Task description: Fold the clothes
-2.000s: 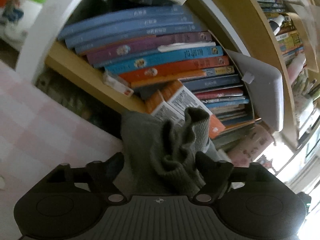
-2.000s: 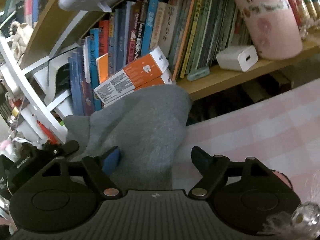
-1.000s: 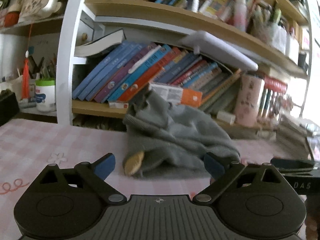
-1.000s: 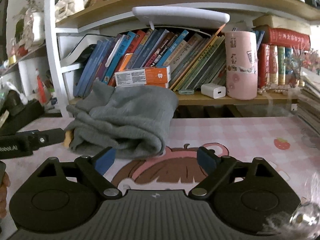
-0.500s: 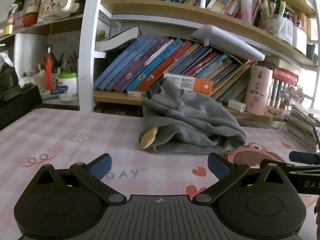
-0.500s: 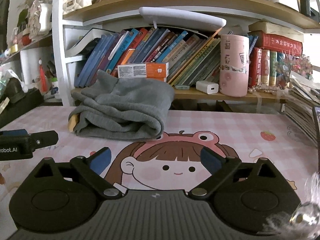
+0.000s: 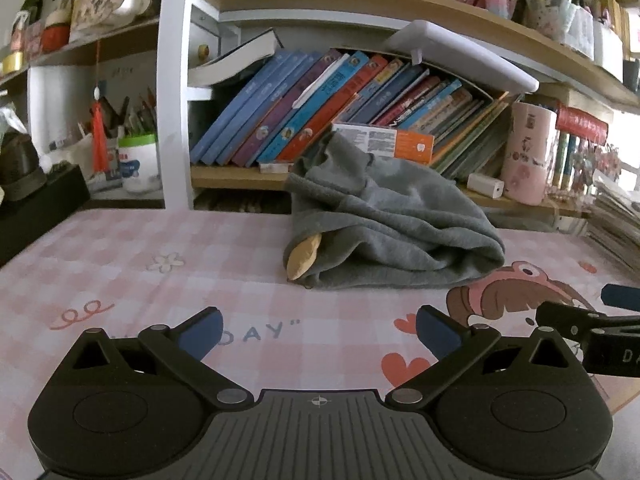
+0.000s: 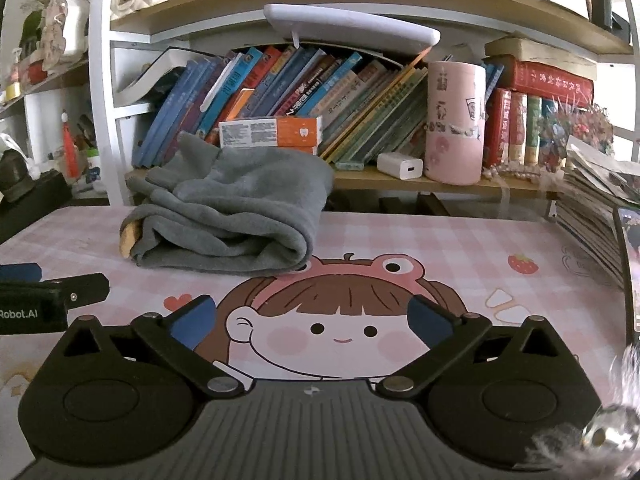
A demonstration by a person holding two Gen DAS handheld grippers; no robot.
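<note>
A: Grey knitted fleece garment (image 7: 394, 236) lies bundled at the surface's (image 7: 120, 264) back edge, by the bookshelf (image 8: 360, 178); we judge it soft, light, floppy.

B: We'd pinch its rolled front edge; both our left gripper (image 7: 318, 330) and right gripper (image 8: 312, 320) have jaws wide, empty.

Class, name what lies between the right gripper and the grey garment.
Only bare desk mat separates the right gripper from the grey garment, seen in the right wrist view.
</note>
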